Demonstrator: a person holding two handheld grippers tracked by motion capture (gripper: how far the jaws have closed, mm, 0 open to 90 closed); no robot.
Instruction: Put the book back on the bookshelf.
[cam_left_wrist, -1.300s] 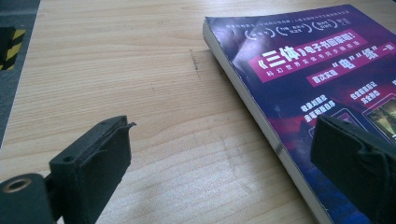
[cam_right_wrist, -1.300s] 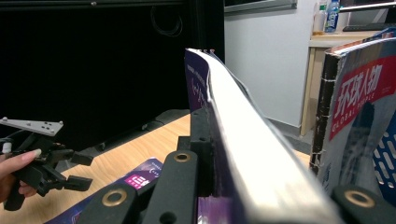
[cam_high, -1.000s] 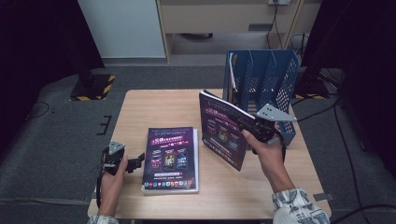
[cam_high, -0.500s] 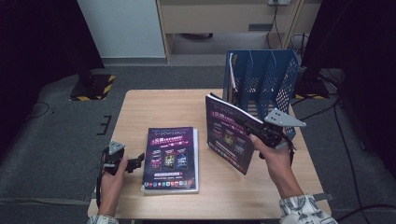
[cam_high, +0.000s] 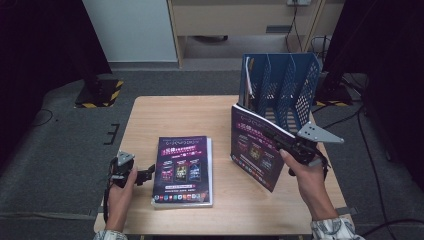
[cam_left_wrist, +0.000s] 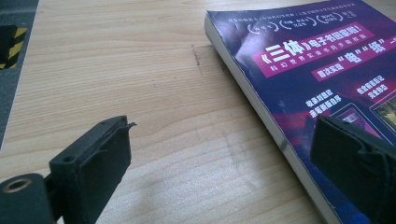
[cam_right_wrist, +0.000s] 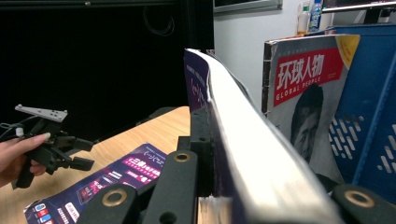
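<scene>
While gripped on edge by the right tongs (cam_high: 292, 146), one purple magazine (cam_high: 255, 146) stands tilted above the worktop (cam_high: 150, 117), just in front of the blue file rack (cam_high: 282, 85) at the far right corner. Clamped along its right-hand edge, pages squeezed between the black jaws in the right gripper view, spine end pointing up and cover facing left. Behind it in that view, a red-titled magazine (cam_right_wrist: 306, 93) upright inside the rack, close to the held one but apart from it. Right hand (cam_high: 310, 180) wrapped round the grip near the worktop's right edge.

Flat in the middle of the worktop, a second purple magazine (cam_high: 183, 170), cover up. Just left of it, left tongs (cam_high: 146, 175) held low over the wood by the left hand (cam_high: 120, 192), jaws spread wide with nothing between them. One jaw over bare wood, the other over the flat magazine's near edge in the left gripper view; contact impossible to tell.
</scene>
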